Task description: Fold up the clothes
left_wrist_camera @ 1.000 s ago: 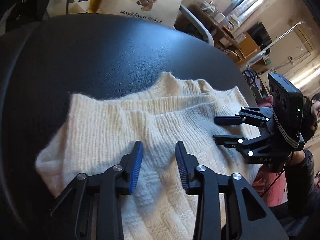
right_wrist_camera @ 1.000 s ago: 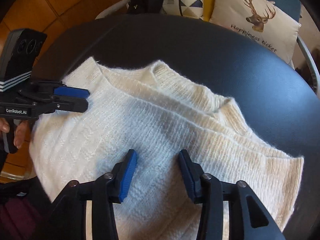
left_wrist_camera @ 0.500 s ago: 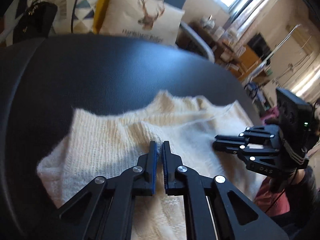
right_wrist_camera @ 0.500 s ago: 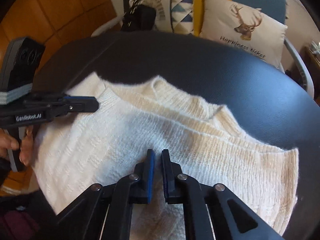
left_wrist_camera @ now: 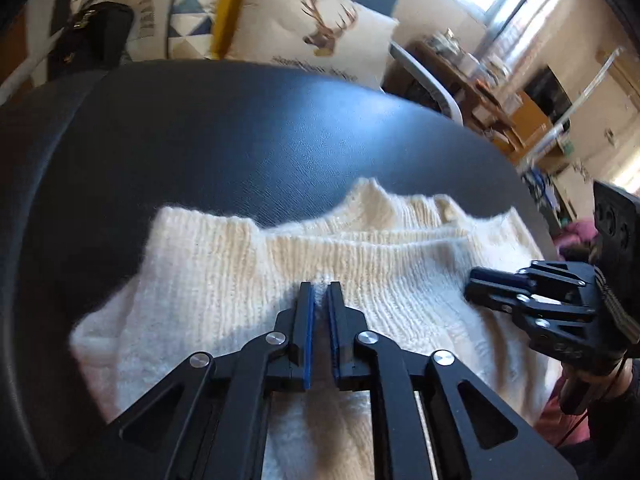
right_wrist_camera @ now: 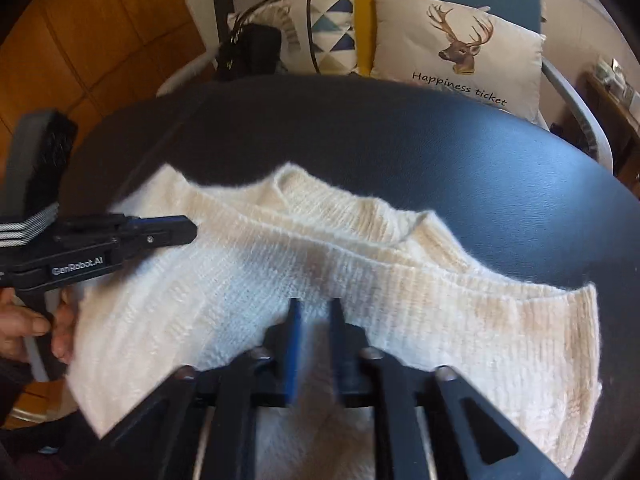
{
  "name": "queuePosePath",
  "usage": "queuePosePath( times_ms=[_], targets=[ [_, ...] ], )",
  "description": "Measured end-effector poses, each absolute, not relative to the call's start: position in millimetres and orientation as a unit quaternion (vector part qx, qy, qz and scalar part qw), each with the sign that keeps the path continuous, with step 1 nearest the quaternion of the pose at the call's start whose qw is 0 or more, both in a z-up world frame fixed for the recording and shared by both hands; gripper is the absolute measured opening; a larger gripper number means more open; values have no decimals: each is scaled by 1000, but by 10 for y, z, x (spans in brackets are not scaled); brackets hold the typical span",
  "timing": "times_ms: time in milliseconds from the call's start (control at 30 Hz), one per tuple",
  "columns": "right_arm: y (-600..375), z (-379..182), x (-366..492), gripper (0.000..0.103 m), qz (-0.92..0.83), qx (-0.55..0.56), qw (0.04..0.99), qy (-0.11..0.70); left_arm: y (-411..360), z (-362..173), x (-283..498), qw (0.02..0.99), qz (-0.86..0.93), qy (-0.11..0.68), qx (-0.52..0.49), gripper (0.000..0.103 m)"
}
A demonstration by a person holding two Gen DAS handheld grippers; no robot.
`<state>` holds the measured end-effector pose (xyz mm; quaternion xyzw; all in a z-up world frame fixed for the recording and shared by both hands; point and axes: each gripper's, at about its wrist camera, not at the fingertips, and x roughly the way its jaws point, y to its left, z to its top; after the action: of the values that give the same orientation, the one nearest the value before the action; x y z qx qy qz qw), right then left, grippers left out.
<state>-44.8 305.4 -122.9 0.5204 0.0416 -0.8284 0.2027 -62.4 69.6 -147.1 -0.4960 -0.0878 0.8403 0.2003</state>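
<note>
Both tools had closed within the last second: the left tool (left_wrist_camera: 319,288) and the right tool (right_wrist_camera: 315,306), wide open a second before, each now pinched a ridge of the sweater (left_wrist_camera: 224,280) between nearly shut blue pads. That suggested the grasp for the next fold was made and lifting could follow. The sweater lay flat on the near part of the black table (left_wrist_camera: 248,136), its long axis running left to right, its ribbed edge pointing away toward the cushions (right_wrist_camera: 460,46).
</note>
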Motion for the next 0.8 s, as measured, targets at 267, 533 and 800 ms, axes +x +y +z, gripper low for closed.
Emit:
queuePosePath(
  times_ms=[267, 533, 800],
  targets=[
    [3201, -1351, -556, 31, -817, 546, 185, -3, 899, -1383, -534, 223, 849, -59, -476, 10],
    [2926, -1296, -502, 5, -838, 513, 169, 69, 1238, -1511, -483, 232, 843, 10, -486, 10],
    [3155, -1166, -685, 0, -854, 498, 147, 5, 1203, -1390, -461, 215, 869, 8, -445, 10]
  ],
)
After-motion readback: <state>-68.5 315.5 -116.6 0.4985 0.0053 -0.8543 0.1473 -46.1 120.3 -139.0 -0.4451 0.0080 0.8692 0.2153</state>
